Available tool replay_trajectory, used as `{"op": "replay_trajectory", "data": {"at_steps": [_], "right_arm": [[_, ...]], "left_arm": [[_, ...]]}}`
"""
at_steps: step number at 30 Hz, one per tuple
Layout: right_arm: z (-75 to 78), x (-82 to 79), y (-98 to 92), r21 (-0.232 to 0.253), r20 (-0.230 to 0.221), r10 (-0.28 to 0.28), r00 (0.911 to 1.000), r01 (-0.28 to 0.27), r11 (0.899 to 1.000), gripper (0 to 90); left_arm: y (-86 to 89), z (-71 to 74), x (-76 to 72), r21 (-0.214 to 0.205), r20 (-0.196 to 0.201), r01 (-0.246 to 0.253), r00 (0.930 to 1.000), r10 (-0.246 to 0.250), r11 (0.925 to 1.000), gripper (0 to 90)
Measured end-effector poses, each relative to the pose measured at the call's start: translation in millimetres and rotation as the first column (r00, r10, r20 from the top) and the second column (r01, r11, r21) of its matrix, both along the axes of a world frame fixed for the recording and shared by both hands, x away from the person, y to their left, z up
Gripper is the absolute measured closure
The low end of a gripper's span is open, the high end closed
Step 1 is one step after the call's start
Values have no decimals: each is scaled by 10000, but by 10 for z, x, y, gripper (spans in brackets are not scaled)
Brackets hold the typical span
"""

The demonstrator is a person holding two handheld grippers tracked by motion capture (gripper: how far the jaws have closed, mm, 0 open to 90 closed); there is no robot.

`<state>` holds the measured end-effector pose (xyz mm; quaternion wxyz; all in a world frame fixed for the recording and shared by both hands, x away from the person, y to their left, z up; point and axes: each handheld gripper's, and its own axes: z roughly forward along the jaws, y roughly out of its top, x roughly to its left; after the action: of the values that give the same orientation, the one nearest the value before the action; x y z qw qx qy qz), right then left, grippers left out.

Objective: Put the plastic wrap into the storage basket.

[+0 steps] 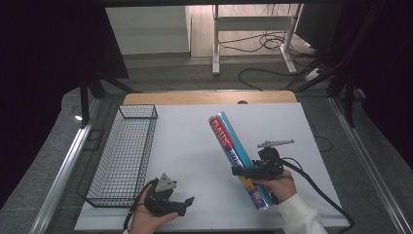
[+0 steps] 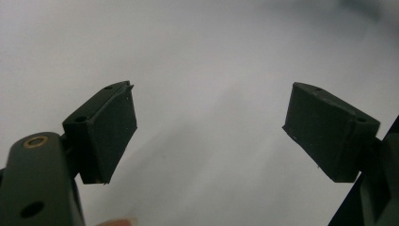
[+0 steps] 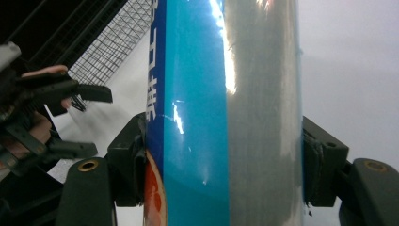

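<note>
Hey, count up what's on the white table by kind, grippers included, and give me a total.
Wire baskets: 1, black wire basket
Plastic wrap rolls: 1, blue roll, clamped in the right gripper
Grippers: 2, counting the left gripper, jaws apart with nothing between them
Total: 4

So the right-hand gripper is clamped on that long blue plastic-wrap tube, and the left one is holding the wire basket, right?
Not quite. The right gripper is indeed clamped on the blue tube, but the left gripper holds nothing: the left gripper view shows its jaws apart over bare white table. In the high view it sits beside the wire basket, not gripping it.
</note>
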<state>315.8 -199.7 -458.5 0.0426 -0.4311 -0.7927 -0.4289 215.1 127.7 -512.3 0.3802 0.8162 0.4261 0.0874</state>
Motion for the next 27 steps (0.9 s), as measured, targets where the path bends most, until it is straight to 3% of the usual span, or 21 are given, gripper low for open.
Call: {"op": "replay_trajectory", "data": {"at_steps": [6, 8, 11, 14, 16, 18, 20, 21, 25, 27], "right_arm": [[-7, -29, -64, -75, 91, -64, 9999, 65, 10000, 324], [7, -39, -72, 10, 150, -87, 9998, 87, 10000, 324], [32, -62, -84, 115, 301, -69, 9995, 65, 9999, 324], [40, -81, -88, 151, 427, -85, 9991, 79, 9999, 324], [40, -84, -86, 184, 409, -79, 9991, 71, 9998, 324], [35, -83, -81, 208, 401, -24, 9992, 16, 9998, 324], [24, -79, -73, 238, 396, 4, 9992, -13, 9997, 324], [18, -79, -68, 236, 406, 8, 9992, -18, 9997, 324], [-10, -81, -39, 271, 305, 40, 9995, -49, 9996, 324], [-19, -80, -23, 319, 262, 73, 9996, -82, 9995, 324]], "left_arm": [[-36, 127, 92, -825, -114, -157, 9998, 148, 9965, 169], [-46, 178, 139, -1352, -271, -166, 9995, 131, 9907, 162], [-69, 247, 209, -2153, -483, -238, 9987, 137, 9763, 151], [-114, 302, 285, -2650, -536, -256, 9985, 118, 9639, 128], [-131, 314, 343, -3028, -723, -257, 9974, 40, 9527, 118], [-140, 308, 429, -3564, -1044, -331, 9945, -46, 9338, 108], [-146, 302, 489, -3886, -1185, -377, 9929, -94, 9206, 99], [-145, 301, 540, -4221, -1216, -437, 9925, -87, 9055, 98], [-158, 303, 644, -4964, -1391, -410, 9897, -329, 8671, 86], [-194, 305, 696, -5216, -1437, -304, 9882, -527, 8527, 81]]}}
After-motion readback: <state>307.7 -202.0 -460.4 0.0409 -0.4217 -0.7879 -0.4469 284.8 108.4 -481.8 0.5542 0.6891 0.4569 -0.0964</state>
